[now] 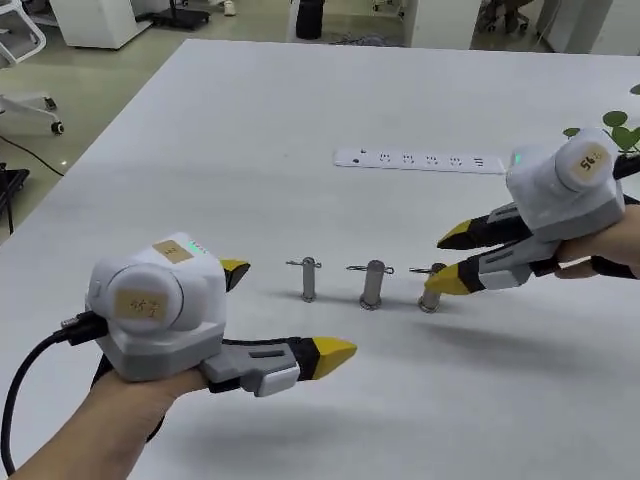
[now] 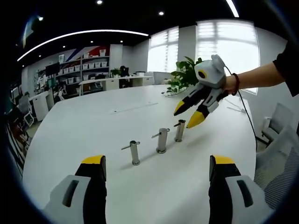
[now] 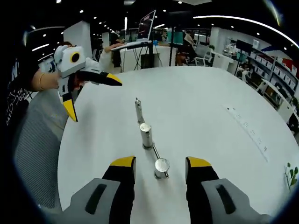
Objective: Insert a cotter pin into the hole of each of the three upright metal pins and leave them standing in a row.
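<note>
Three upright metal pins stand in a row on the white table: the left pin (image 1: 308,281), middle pin (image 1: 372,286) and right pin (image 1: 429,293). A thin cotter pin (image 1: 300,264) sticks sideways through the top of each. My right gripper (image 1: 450,259) is open, its lower tip right beside the right pin. In the right gripper view that pin (image 3: 161,168) stands between the yellow fingertips (image 3: 124,163) with a gap on each side. My left gripper (image 1: 284,312) is open at the near left, short of the row, which stands ahead of it (image 2: 162,141).
A white power strip (image 1: 420,160) lies on the table behind the row. A green plant (image 1: 615,130) stands at the far right edge. Bare tabletop surrounds the pins. Office chairs and desks stand beyond the table.
</note>
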Tool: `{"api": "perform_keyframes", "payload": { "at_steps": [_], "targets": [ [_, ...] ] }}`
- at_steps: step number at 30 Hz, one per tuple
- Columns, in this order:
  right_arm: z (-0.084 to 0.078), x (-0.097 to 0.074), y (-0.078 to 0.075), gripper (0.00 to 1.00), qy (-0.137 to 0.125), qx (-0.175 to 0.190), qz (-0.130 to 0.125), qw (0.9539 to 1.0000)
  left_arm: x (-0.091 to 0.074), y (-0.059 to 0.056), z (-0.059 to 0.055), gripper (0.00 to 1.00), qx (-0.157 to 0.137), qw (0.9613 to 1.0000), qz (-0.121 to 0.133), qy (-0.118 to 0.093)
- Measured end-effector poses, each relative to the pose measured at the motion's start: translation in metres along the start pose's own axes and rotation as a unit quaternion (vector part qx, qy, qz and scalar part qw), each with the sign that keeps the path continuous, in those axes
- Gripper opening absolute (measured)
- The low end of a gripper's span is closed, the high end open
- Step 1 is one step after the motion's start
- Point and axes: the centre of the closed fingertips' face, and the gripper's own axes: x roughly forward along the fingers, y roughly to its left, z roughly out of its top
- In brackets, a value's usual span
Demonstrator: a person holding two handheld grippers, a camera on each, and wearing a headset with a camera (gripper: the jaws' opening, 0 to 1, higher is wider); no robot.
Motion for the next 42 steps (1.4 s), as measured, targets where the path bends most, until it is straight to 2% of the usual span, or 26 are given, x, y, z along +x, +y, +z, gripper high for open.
{"api": "perform_keyframes", "payload": {
  "at_steps": [3,5,7,9,14,16,18,20,23,26,30,31,33,38,42],
  "targets": [
    [-0.001,-0.005,0.004,0.46,-0.01,0.019,-0.018,0.9996,0.001,0.003,0.002,0.9,-0.003,1.0,0.004,0.0],
    [-0.003,-0.009,0.008,0.47,-0.015,0.024,-0.029,0.9992,0.002,0.003,0.003,0.9,-0.004,1.0,0.005,-0.001],
    [-0.003,-0.012,0.008,0.49,-0.028,0.056,-0.051,0.9967,0.002,0.004,0.005,0.91,-0.006,1.0,0.008,-0.001],
    [-0.001,-0.014,0.008,0.55,-0.052,0.074,-0.073,0.9932,0.003,0.005,0.006,0.91,-0.01,0.9999,0.01,-0.004],
    [-0.01,-0.016,0.02,0.64,-0.054,0.093,-0.097,0.9895,0.003,0.008,0.005,0.92,-0.007,0.9998,0.016,0.0],
    [-0.009,-0.017,0.024,0.66,-0.062,0.1,-0.102,0.9878,0.002,0.01,0.006,0.92,-0.004,0.9998,0.021,0.0],
    [-0.011,-0.018,0.025,0.66,-0.062,0.112,-0.118,0.9847,0.0,0.012,0.005,0.94,-0.004,0.9997,0.026,0.002],
    [-0.012,-0.019,0.028,0.67,-0.061,0.105,-0.133,0.9836,-0.001,0.013,0.004,0.96,-0.004,0.9996,0.028,0.003],
    [-0.015,-0.018,0.035,0.71,-0.054,0.113,-0.141,0.9821,-0.005,0.011,0.003,0.98,0.001,0.9995,0.031,0.0],
    [-0.017,-0.019,0.036,0.72,-0.067,0.133,-0.149,0.9776,-0.006,0.011,0.001,0.98,-0.001,0.9995,0.033,0.002],
    [-0.024,-0.019,0.036,0.73,-0.084,0.173,-0.167,0.9671,-0.01,0.014,0.0,0.98,-0.01,0.9991,0.041,0.0],
    [-0.024,-0.02,0.036,0.73,-0.095,0.182,-0.172,0.9634,-0.01,0.014,0.0,0.98,-0.011,0.999,0.043,-0.001],
    [-0.027,-0.021,0.04,0.74,-0.101,0.193,-0.175,0.96,-0.012,0.014,-0.001,0.98,-0.014,0.9988,0.047,0.001],
    [-0.034,-0.024,0.047,0.75,-0.103,0.208,-0.19,0.954,-0.015,0.013,-0.001,0.98,-0.016,0.9986,0.051,-0.002],
    [-0.034,-0.028,0.053,0.75,-0.107,0.21,-0.199,0.9513,-0.018,0.013,-0.001,0.98,-0.019,0.9982,0.056,-0.004]
  ]
}}
